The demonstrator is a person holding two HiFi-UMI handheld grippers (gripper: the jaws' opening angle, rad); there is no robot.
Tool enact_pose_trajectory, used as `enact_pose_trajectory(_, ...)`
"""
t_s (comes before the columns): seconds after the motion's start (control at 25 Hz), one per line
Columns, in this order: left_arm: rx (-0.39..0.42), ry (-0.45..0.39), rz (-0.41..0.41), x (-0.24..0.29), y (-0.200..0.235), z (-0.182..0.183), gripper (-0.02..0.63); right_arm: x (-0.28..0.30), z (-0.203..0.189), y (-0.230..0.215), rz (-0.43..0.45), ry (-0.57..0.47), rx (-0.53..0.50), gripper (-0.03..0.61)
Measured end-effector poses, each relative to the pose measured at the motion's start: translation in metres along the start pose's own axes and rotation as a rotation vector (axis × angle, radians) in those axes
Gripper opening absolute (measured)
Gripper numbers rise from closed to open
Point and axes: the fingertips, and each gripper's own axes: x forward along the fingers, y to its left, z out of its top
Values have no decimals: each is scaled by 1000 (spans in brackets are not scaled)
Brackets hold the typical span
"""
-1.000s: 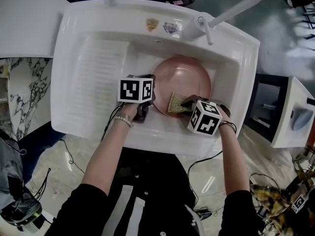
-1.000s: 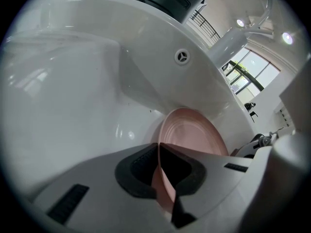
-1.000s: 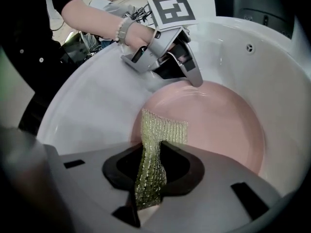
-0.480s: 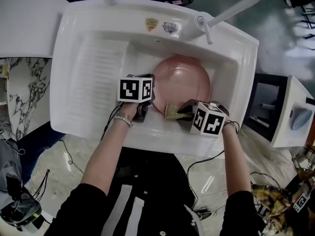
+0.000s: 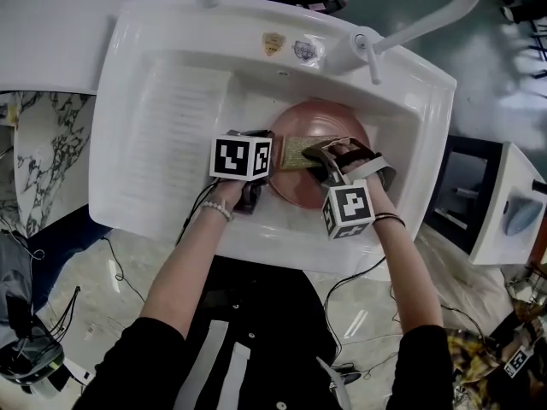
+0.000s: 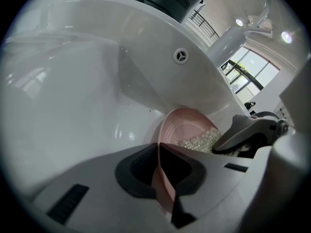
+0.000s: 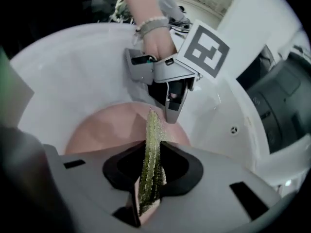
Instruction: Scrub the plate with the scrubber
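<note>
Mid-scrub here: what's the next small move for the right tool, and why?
Probably sweep the scrubber across the plate, away from the left tool. The right tool is shut on the scrubber, whose tip sits close to the left tool pinching the plate's rim; most of the plate's face lies the other way.

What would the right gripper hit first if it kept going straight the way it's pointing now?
Most likely the round pink plate: the green-gold scrubber pad held by the right gripper would press into it. The left gripper, clamped on the plate's rim, sits just beyond, though depth is unclear.
</note>
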Motion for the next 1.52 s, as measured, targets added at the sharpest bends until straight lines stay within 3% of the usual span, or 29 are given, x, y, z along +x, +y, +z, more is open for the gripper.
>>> enact_pose_trajectory(0.08, 8, -9, 0, 0, -1, 1, 12, 9, 1, -8, -60, 12, -148, 81)
enact_pose_trajectory(0.24, 8, -14, 1, -1, 0, 0, 12, 26, 0, -10, -68, 8, -340, 77)
enact_pose_trajectory(0.4, 6, -15, 6, -1, 0, 1, 12, 36, -14, -8, -64, 19, -418, 78)
enact_pose_trajectory(0.52, 5, -16, 4, 0, 0, 1, 12, 42, -29, -12, -66, 48, -417, 78)
enact_pose_trajectory(0.8, -6, -16, -2, -1, 0, 1, 12, 45, -49, -26, -40, 64, -220, 78)
enact_pose_trajectory(1.0, -3, -19, -3, -2, 0, 2, 12, 42, -57, -28, -9, 81, -12, 78)
enact_pose_trajectory(1.52, 16, -31, -9, -4, -2, 3, 12, 12, -82, 6, 95, 296, 375, 78)
